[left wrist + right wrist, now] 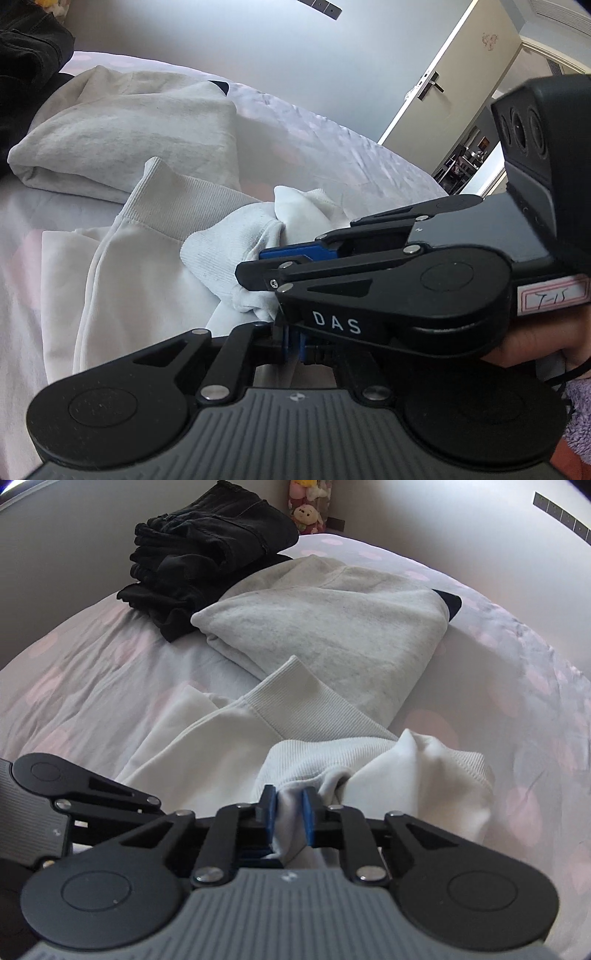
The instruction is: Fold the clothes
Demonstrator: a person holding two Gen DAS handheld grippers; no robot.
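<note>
done: black clothes (207,550), grey sweatshirt (332,627) folded at bed's (92,672) far edge | left: white sweatshirt (221,746) unfolded | right gripper (290,819) pinches its hem | left gripper (291,343) closed, hold unclear

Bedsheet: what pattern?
Pale lilac bedsheet with soft pink dots; clearest in the right wrist view.

White sweatshirt (221,746) with ribbed cuffs; pale grey folded sweatshirt (332,627); black jeans (207,542); lilac bed sheet (74,672) dotted pink; blue pads (271,808).
</note>
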